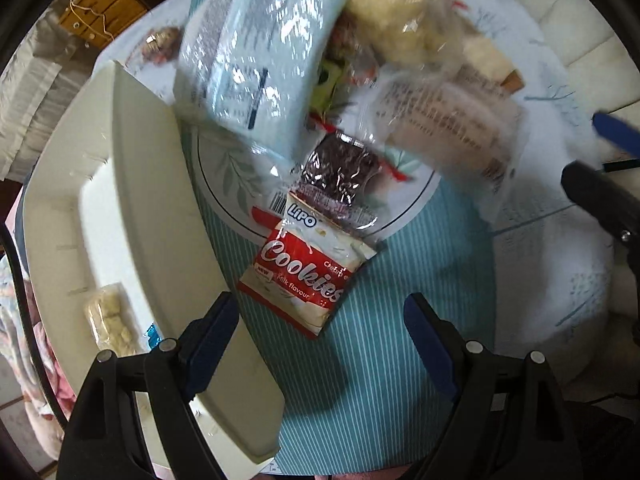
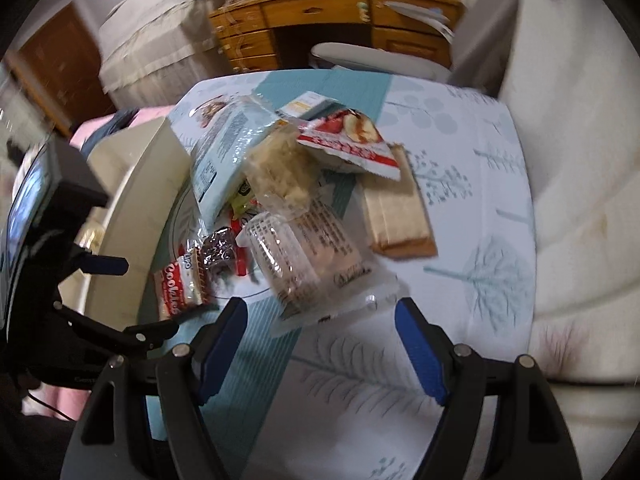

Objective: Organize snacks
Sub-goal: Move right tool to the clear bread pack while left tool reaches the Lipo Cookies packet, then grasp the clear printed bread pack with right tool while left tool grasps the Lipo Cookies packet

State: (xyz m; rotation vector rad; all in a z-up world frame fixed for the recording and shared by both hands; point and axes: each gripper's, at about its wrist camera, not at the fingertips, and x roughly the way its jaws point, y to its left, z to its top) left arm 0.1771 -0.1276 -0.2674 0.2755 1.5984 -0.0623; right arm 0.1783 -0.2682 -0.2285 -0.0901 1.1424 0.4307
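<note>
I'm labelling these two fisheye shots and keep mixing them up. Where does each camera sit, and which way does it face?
Left wrist: on the left gripper, looking straight down on the Cookies packet and white bin; its open jaws show, with the right gripper at the picture's right edge.
Right wrist: on the right gripper, tilted down across the table toward the wooden desk; its open jaws show, empty, with the left gripper at the picture's left.
Shared: Cookies packet, snack pile, bin.
</note>
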